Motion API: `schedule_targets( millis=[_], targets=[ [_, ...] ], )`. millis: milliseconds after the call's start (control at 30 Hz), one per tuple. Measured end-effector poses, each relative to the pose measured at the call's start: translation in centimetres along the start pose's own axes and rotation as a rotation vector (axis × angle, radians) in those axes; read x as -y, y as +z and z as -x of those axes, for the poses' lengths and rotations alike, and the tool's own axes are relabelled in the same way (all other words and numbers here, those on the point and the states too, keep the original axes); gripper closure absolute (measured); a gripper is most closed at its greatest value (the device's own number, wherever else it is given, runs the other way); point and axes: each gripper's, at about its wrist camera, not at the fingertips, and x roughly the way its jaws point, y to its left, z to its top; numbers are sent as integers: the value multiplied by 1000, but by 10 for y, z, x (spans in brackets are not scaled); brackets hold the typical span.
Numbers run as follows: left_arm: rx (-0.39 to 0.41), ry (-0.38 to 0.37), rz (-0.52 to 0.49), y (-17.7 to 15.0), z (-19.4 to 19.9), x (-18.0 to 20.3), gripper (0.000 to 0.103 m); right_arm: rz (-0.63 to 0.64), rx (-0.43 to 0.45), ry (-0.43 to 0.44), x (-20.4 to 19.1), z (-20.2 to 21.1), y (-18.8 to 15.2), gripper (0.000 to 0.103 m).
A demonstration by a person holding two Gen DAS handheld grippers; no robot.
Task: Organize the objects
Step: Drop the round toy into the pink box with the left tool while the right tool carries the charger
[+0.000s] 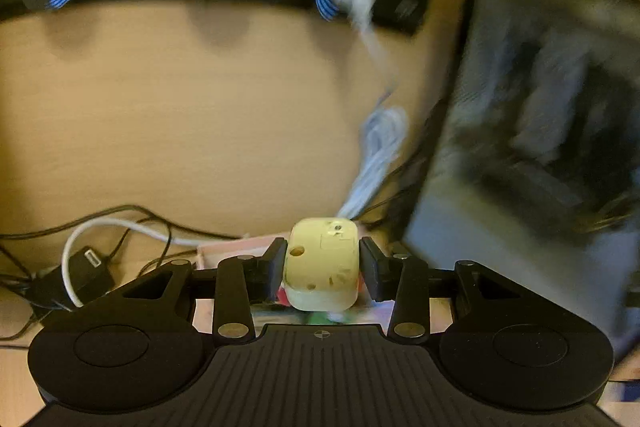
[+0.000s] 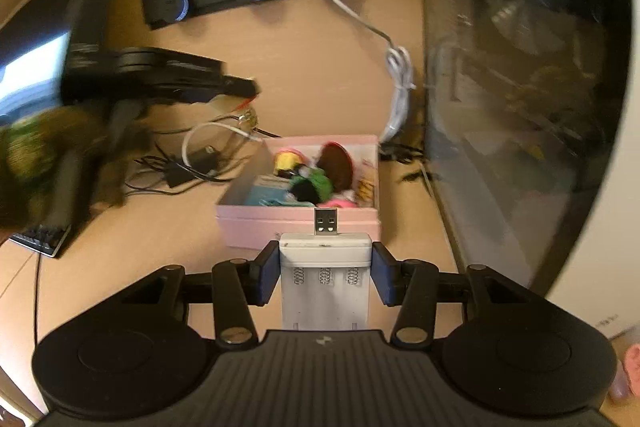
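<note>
Wooden desk [image 2: 320, 75], pink box [image 2: 296, 227], tangled cables [image 2: 188, 167]

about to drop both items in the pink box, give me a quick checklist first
1. Left gripper clamped on the pale yellow rounded plastic block: ok.
2. Right gripper clamped on the white USB battery charger: ok.
3. Open pink rectangular box ahead of the right gripper: ok.
4. Free room in the box: cannot tell, it already holds colourful small toys.
5. Left gripper over the box: cannot tell, view blurred.
</note>
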Motion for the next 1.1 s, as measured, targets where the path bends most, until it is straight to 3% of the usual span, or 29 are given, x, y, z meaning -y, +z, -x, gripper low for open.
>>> schedule_targets(
  millis=[133, 267, 400, 567, 800, 867, 1000, 1100],
  targets=[
    [-103, 31, 15, -21, -44, 0, 61, 4, -4, -21, 11, 2, -4, 56],
    [-92, 75, 76, -33, -43, -7, 61, -10, -13, -28, 19, -1, -5, 56],
    [-85, 57, 219, -48, -7, -22, 61, -18, -15, -3, 24, -10, 2, 56],
    [-134, 7, 295, -86, 52, -34, 61, 56, 56, 33, 17, -31, 39, 56],
    [-153, 51, 401, -138, 137, -47, 61, 30, 86, 40, 11, -109, 102, 56],
    [-145, 79, 427, -148, 157, -52, 61, 15, 59, 26, 8, -138, 115, 56],
    [-143, 147, 460, -164, 185, -61, 61, -91, -94, 61, 13, -194, 125, 54],
    [-150, 171, 493, -176, 197, -67, 61, -163, -77, 44, 21, -195, 123, 39]
  ],
)
